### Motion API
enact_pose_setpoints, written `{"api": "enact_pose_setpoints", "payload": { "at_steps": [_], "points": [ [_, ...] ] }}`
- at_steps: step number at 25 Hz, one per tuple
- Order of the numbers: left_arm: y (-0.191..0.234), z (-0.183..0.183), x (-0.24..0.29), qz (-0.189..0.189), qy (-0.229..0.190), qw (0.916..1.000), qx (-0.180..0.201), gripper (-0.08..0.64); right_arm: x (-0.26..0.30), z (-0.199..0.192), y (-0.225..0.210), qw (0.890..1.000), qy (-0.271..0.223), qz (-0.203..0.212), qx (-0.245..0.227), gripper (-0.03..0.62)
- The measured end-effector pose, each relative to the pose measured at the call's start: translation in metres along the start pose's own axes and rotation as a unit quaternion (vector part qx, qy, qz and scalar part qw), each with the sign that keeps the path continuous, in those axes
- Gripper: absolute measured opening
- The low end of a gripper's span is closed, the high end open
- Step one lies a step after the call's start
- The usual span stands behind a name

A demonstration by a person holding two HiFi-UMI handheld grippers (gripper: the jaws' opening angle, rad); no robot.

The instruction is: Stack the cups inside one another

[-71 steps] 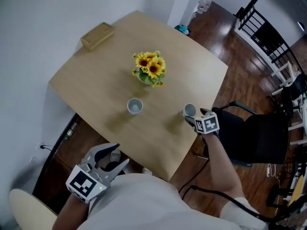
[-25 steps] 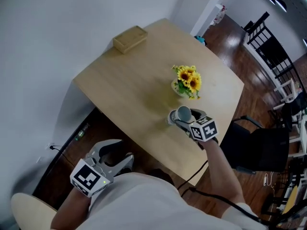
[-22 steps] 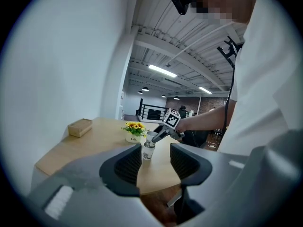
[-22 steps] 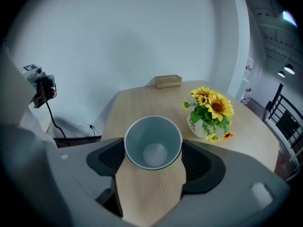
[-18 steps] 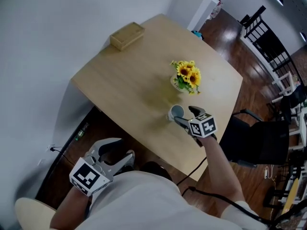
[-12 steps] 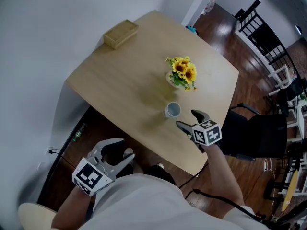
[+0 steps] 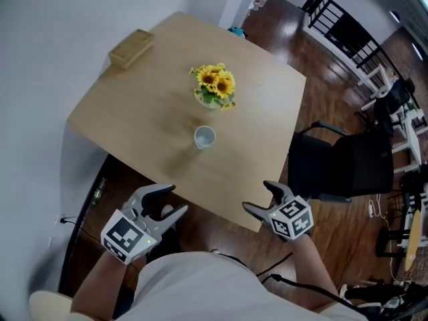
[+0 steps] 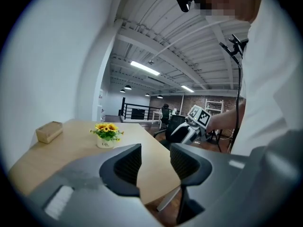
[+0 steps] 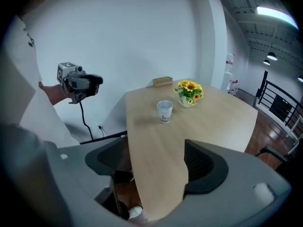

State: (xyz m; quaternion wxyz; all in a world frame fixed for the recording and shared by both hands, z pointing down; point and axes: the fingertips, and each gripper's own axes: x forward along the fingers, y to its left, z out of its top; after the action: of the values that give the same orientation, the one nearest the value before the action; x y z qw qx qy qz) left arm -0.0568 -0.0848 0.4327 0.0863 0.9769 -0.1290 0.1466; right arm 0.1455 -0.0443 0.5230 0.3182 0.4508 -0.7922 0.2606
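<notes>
Only one cup [image 7: 204, 138] showed on the counter [image 7: 144, 105], at six o'clock of the sunflowers [image 7: 214, 89]; we judged the stack made; our left tongs [image 7: 172, 200] and right tongs [image 7: 259, 198] hung released and empty beyond the near edge; withdrawing wide would spare the cup a knock.

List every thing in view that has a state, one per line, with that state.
Left hand-held gripper: open, empty, held short of the table.
Right hand-held gripper: open, empty, held short of the table.
Cup: upright on the table, ungripped.
Sunflower pot: upright, apart from the cup.
</notes>
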Motion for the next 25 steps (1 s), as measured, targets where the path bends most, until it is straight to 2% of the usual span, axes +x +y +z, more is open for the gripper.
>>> {"api": "enact_pose_setpoints", "payload": {
  "at_steps": [7,14,18,25],
  "points": [
    [-0.114,0.028,0.033,0.045,-0.024,0.9987,0.005,0.202,-0.105,-0.091,0.007,0.999,-0.05,0.008,-0.016,0.397],
    [-0.233,-0.007,0.038,0.082,-0.006,0.9962,-0.03,0.202,-0.19,-0.172,0.024,0.997,-0.058,0.039,-0.033,0.397],
    [-0.271,-0.018,0.042,0.091,0.007,0.995,-0.041,0.202,-0.225,-0.198,0.032,0.996,-0.062,0.049,-0.046,0.396],
    [-0.302,0.005,0.048,0.094,0.0,0.9955,-0.011,0.202,-0.242,-0.211,0.053,0.992,-0.073,0.067,-0.075,0.397]
  ]
}}
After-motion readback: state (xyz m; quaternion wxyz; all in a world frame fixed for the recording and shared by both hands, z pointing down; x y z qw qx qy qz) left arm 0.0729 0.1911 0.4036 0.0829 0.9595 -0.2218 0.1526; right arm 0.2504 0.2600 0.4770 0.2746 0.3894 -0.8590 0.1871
